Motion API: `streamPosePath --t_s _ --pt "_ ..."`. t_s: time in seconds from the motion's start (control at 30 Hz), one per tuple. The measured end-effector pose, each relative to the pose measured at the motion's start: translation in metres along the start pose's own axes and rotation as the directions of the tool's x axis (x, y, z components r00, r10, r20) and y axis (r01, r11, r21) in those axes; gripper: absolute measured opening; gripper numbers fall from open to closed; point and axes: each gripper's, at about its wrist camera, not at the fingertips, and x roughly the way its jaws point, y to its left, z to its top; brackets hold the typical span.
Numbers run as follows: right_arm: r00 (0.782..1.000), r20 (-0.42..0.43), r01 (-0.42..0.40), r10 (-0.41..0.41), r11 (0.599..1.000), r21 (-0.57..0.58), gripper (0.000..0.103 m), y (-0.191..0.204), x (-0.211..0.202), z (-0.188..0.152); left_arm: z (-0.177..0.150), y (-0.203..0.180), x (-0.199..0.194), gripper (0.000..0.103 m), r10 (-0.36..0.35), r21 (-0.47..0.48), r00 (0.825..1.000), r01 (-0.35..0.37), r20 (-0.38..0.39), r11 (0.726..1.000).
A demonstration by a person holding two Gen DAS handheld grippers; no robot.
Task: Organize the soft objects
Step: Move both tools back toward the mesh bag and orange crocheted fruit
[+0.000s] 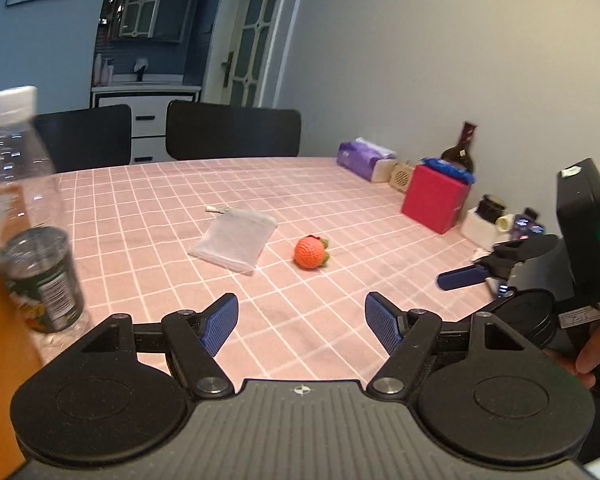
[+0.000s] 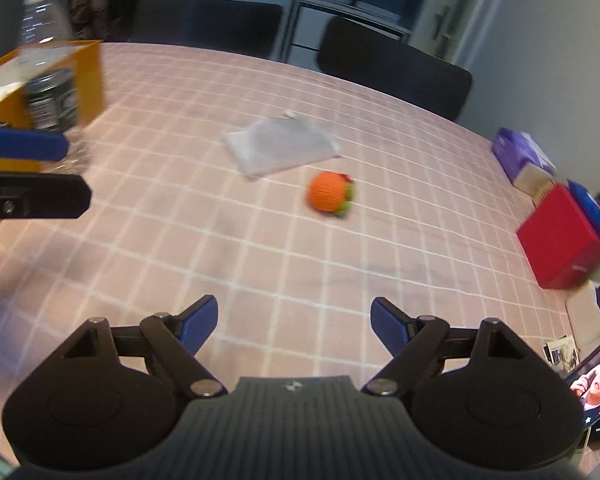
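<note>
We see both claws, left gripper (image 1: pixel 301 322) and right gripper (image 2: pixel 294 324), spread empty; orange crochet ball (image 1: pixel 310 253) beyond them, right of mesh pouch (image 1: pixel 235 246).

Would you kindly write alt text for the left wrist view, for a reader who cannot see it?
The open, empty left gripper points across a pink checked tablecloth toward an orange crochet ball lying beside, not touching, a flat grey pouch. A clear bottle stands at the left edge, a red box sits by the wall, and the right gripper enters from the right.
</note>
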Motion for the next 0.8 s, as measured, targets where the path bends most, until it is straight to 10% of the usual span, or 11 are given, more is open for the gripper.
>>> streamPosePath --t_s 0.8 --pt "0.998 0.065 -0.027 0.021 0.996 0.089 0.077 -0.052 0.144 0.076 0.048 0.032 0.193 0.088 0.211 0.073 0.975 -0.206 -0.071 0.976"
